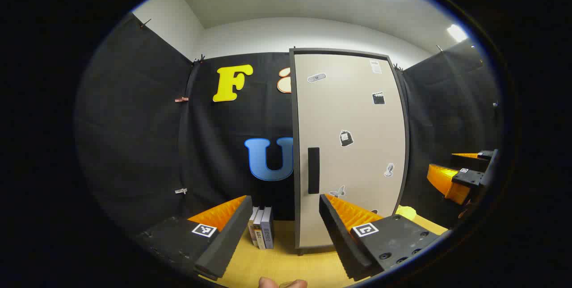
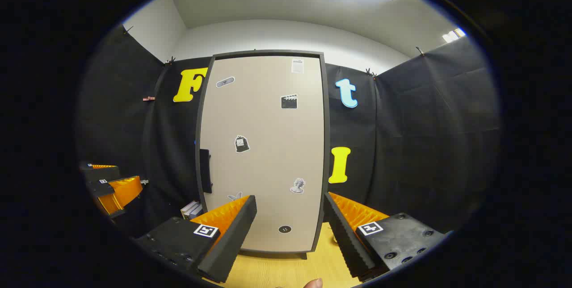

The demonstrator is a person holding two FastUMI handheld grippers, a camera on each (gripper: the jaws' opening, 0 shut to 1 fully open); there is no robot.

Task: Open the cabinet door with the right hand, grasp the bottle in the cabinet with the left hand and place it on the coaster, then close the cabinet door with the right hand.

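Right gripper [image 2: 288, 221]: jaws spread, short of closed cabinet door [image 2: 263, 154]; handle [image 2: 205, 171] sits at edge, easily missed.

cabinet door [image 2: 263, 154] | beige, dark frame, few stickers, shut and upright, frame centre | dark vertical handle [image 1: 313, 170] on its left edge, mid-height
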